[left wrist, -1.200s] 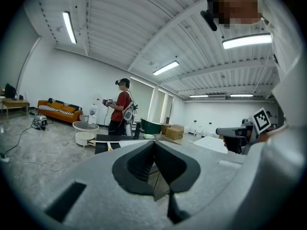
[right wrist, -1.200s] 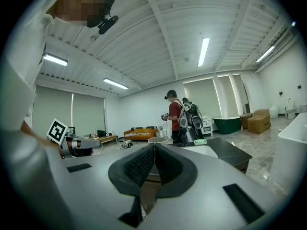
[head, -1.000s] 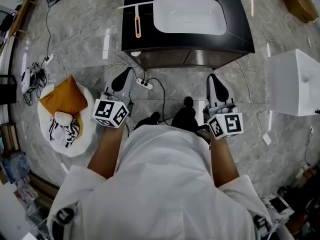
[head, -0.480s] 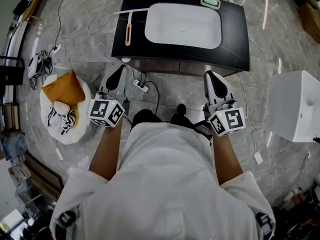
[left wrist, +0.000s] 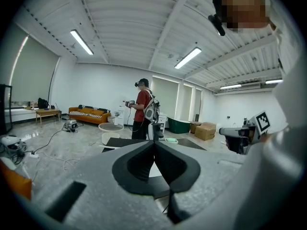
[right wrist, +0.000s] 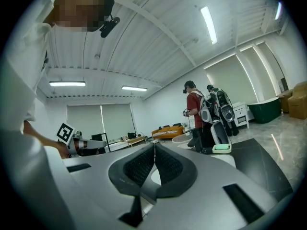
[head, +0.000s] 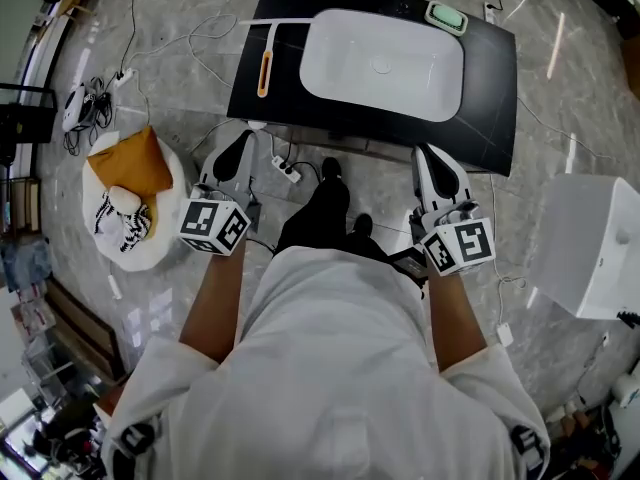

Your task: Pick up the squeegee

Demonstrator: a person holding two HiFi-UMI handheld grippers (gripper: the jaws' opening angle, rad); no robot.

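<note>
- Head view: a white basin is set in the black counter, its bowl bare; a green soap dish sits at its far right corner.
- The squeegee lies on the counter's left strip, just beside the basin, orange handle nearest the person.
- A power strip and cables lie on the floor below the counter's near edge.
- The left gripper and right gripper hang short of the counter, both clenched on nothing.

Strip lights shine over grey marble floor, orange sofa.
</note>
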